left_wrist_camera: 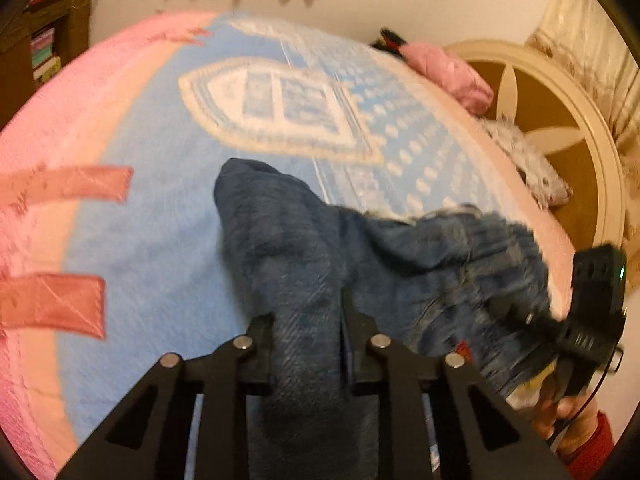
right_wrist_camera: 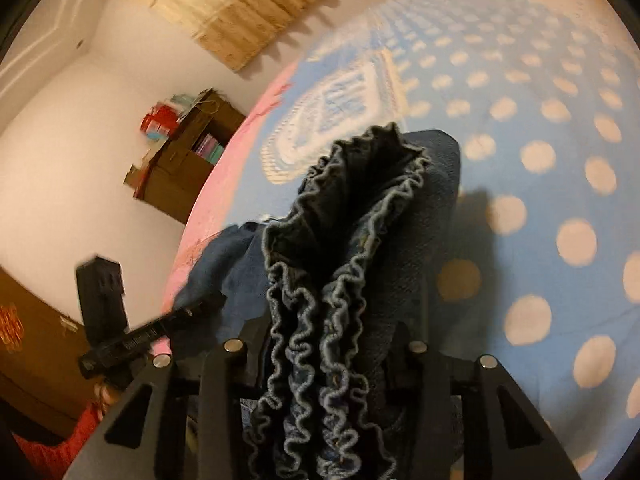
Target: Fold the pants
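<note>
Dark blue denim pants [left_wrist_camera: 280, 232] lie bunched on a blue blanket [left_wrist_camera: 160, 160] over a bed. My left gripper [left_wrist_camera: 308, 312] is shut on a thick fold of one leg, which runs up between its fingers. In the right wrist view, the ruffled elastic waistband [right_wrist_camera: 360, 200] stands up between the fingers of my right gripper [right_wrist_camera: 332, 332], which is shut on it. The right gripper [left_wrist_camera: 592, 312] also shows at the right edge of the left wrist view, at the far end of the pants. The left gripper [right_wrist_camera: 120, 336] shows low on the left of the right wrist view.
The blanket [right_wrist_camera: 520, 120] has cream dots and a pink border [left_wrist_camera: 60, 140]. A pink cushion [left_wrist_camera: 448, 72] and a grey furry thing [left_wrist_camera: 528, 160] lie by the round headboard [left_wrist_camera: 560, 120]. A brown shelf with books [right_wrist_camera: 192, 152] stands against the wall. A hand in a red sleeve [left_wrist_camera: 576, 432] holds the right gripper.
</note>
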Tool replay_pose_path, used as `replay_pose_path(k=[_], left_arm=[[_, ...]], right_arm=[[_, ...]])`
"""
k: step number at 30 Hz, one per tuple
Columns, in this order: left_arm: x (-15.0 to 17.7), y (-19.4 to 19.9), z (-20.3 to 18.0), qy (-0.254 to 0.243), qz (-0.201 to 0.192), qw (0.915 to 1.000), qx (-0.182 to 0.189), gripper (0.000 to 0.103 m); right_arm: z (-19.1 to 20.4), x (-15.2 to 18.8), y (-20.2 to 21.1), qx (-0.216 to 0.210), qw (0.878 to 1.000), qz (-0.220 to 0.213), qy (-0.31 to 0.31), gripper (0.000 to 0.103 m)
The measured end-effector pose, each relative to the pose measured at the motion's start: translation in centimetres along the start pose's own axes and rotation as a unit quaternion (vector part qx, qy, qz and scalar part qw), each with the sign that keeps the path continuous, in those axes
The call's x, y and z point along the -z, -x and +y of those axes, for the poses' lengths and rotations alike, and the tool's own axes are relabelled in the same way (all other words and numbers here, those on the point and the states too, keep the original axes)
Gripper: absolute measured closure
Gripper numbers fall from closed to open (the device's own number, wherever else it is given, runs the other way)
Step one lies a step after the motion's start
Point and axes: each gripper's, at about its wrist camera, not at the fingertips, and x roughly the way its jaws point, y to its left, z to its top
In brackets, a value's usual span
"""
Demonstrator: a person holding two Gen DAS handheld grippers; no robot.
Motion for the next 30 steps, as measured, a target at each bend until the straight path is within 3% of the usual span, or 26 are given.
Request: replay_pose_path(k=[5, 14, 17, 20, 21, 22, 23, 25, 28, 30], left_arm=[[-3.8, 2.3, 1.6, 0.010, -0.054, 0.9985, -0.001, 0.084], [-13.2, 2.9, 5.8, 0.009, -0.133, 0.9908, -0.019, 0.084], [-14.8, -0.7, 8.2, 0.017, -0.108, 0.9934, -0.036, 0.083], [-14.1, -6.8, 11.3, 0.038, -0.037, 0.9973, -0.051, 0.081], [-13.6, -8.8, 12.2, 0.040, -0.016, 0.9960, -0.078, 0.073], [-13.1, -9.8, 12.9, 0.041, -0.008, 0.9942, -0.099, 0.055], [-12.7, -10.5, 13.8, 0.048, -0.006, 0.9934, -0.104, 0.048], [-12.2, -10.6, 15.9, 0.080, -0.019, 0.9904, -0.110, 0.013], [-12.3, -10.2, 17.1, 0.092, -0.019, 0.9895, -0.109, 0.010], [-12.5, -9.0, 17.2, 0.087, -0.017, 0.9879, -0.128, 0.009]], right_arm=[[1.7, -2.8, -1.3, -0.043, 0.999, -0.003, 0.002, 0.065], [4.8, -13.3, -4.8, -0.091, 0.994, -0.062, 0.027, 0.065], [3.3, -14.4, -7.7, -0.087, 0.995, -0.057, 0.011, 0.065], [0.0, -14.4, -12.7, -0.040, 0.999, -0.016, -0.020, 0.064], [-1.2, -13.9, -14.4, -0.013, 0.999, 0.004, -0.029, 0.060], [-2.5, -13.4, -15.7, 0.025, 0.999, 0.015, -0.042, 0.058], [-3.3, -13.0, -16.1, 0.040, 0.998, 0.012, -0.054, 0.048], [-5.2, -12.3, -15.9, -0.004, 0.996, -0.019, -0.092, 0.041], [-5.9, -12.2, -15.4, -0.020, 0.994, -0.015, -0.108, 0.041], [-6.5, -12.8, -14.9, -0.021, 0.992, -0.004, -0.125, 0.040]])
